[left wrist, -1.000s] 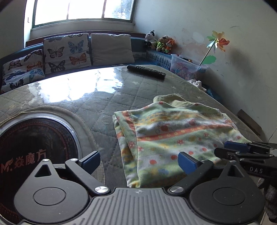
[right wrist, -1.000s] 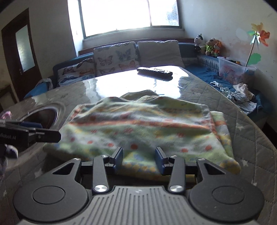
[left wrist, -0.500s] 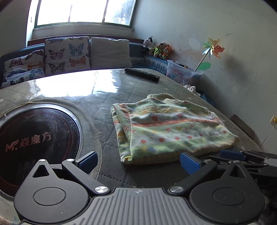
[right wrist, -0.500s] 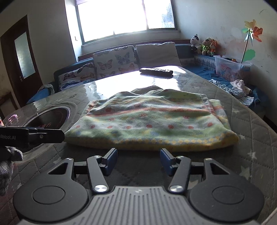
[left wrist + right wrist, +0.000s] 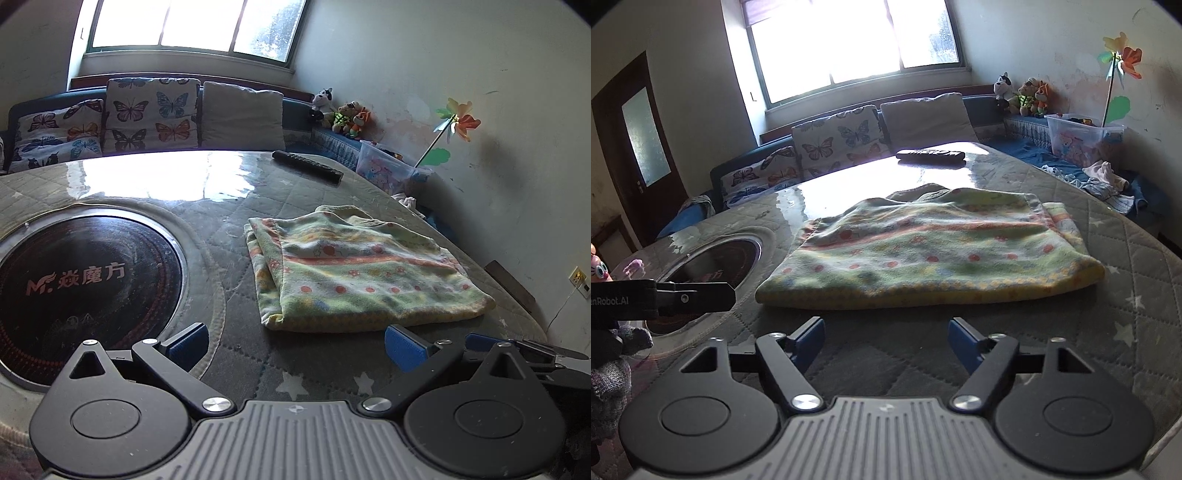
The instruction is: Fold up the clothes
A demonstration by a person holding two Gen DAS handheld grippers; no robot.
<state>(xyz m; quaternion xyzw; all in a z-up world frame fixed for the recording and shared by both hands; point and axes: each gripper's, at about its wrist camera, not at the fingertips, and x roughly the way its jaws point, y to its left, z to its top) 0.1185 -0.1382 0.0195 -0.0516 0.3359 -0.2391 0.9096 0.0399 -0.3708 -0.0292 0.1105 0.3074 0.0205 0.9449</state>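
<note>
Folded garment on the quilted table, both grippers empty

Left wrist view: the patterned fleece garment lies folded in layers near the table's right edge; the left gripper hovers low before its near hem, jaws spread. A careless nudge could slide the stack open on the glossy cover.
Right wrist view: the right gripper sits level, spread wide, short of the hem.

A fleecy garment striped in pale green, orange and yellow, with red dots and small prints, lies flat and folded into a rough rectangle, layered edges stacked at its nine o'clock side, collar bunched toward twelve o'clock.
</note>
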